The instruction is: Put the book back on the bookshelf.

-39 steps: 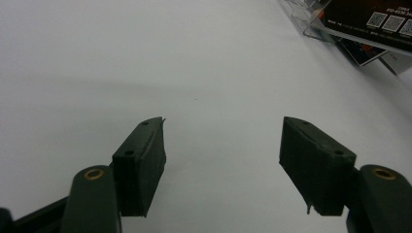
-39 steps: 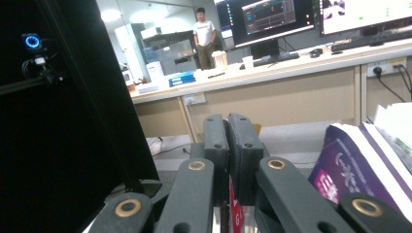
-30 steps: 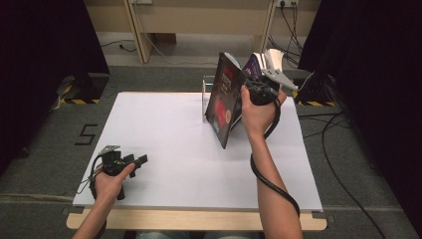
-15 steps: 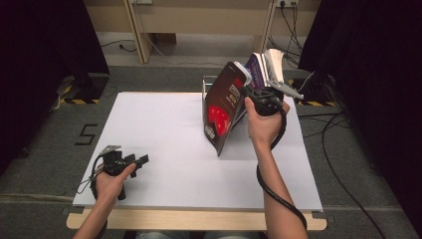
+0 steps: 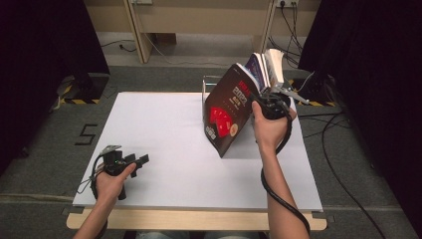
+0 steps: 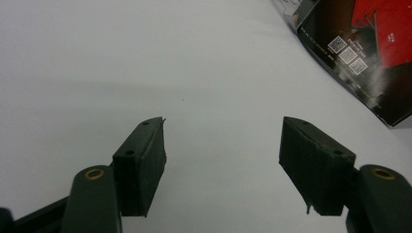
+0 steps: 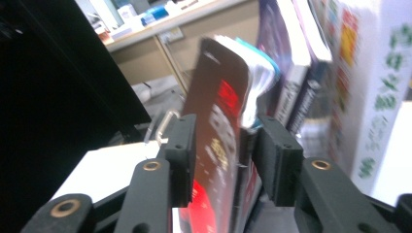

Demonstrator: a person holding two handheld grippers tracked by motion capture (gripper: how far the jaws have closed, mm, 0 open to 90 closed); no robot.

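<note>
Since the earlier high view, the glossy dark paperback book with red cover art (image 5: pixel 230 112) has tipped further away from the row of upright books (image 5: pixel 266 64) and toward the table, its bottom corner now on the white tabletop (image 5: pixel 164 129). The right gripper (image 5: pixel 259 97) has come down with it, and its jaws have just been opening, the book between them.

High view: the dark book leans steeply at about one o'clock from the table's middle, its top edge close to the standing row. The right hand (image 5: pixel 267 127) holds its gripper against the book's upper back edge. The left gripper (image 5: pixel 142 160) rests at about eight o'clock, near the front edge.

Left gripper view: the left gripper (image 6: pixel 221 150) has its jaws spread wide over bare white table, nothing between them. The dark book's lower corner (image 6: pixel 359 53) lies at one o'clock.

Right gripper view: the right gripper (image 7: pixel 223 155) straddles the dark book's edge (image 7: pixel 218 126); gaps show beside the pads, so the jaws look loosened rather than pinching.

Judged from this, the book is pulled out of the row but not yet flat; letting go and laying it down remain.
</note>
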